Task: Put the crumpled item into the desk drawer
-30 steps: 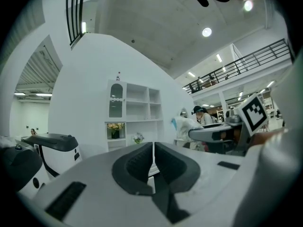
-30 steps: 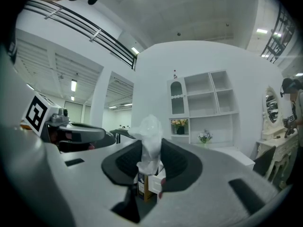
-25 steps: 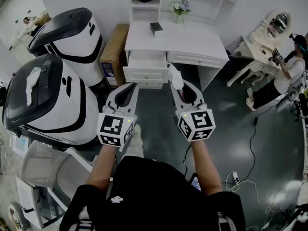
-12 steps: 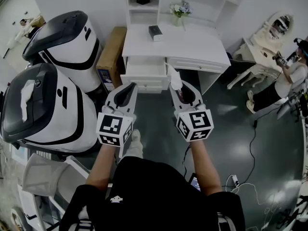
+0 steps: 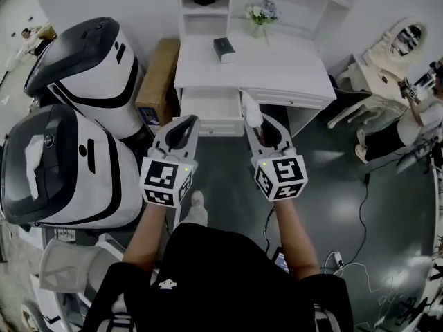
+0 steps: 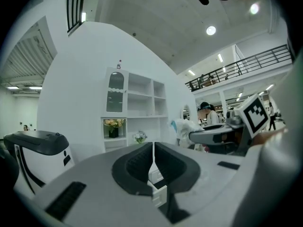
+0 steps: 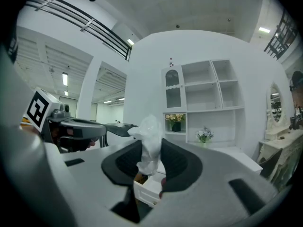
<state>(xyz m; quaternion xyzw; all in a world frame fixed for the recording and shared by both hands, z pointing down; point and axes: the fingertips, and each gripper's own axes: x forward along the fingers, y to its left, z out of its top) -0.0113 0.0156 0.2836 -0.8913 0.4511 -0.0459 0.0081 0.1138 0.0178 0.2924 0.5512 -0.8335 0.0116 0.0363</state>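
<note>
A crumpled white item sticks up between the jaws of my right gripper, which is shut on it just in front of the white desk. The right gripper view has the same crumpled item pinched between the dark pads, with the open desk drawer below it. That drawer stands pulled out at the desk's left side. My left gripper hovers before the drawer, jaws shut and empty. In the left gripper view its jaws meet in a thin line.
Two large white-and-black robot bodies crowd the left side. A cardboard box stands beside the desk. A black box and flowers sit on the desk. A vanity table and a person are at the right; cables lie on the floor.
Both grippers and the view have drifted slightly closer to the desk and its open drawer. The right gripper's hold on the crumpled item is unchanged.
</note>
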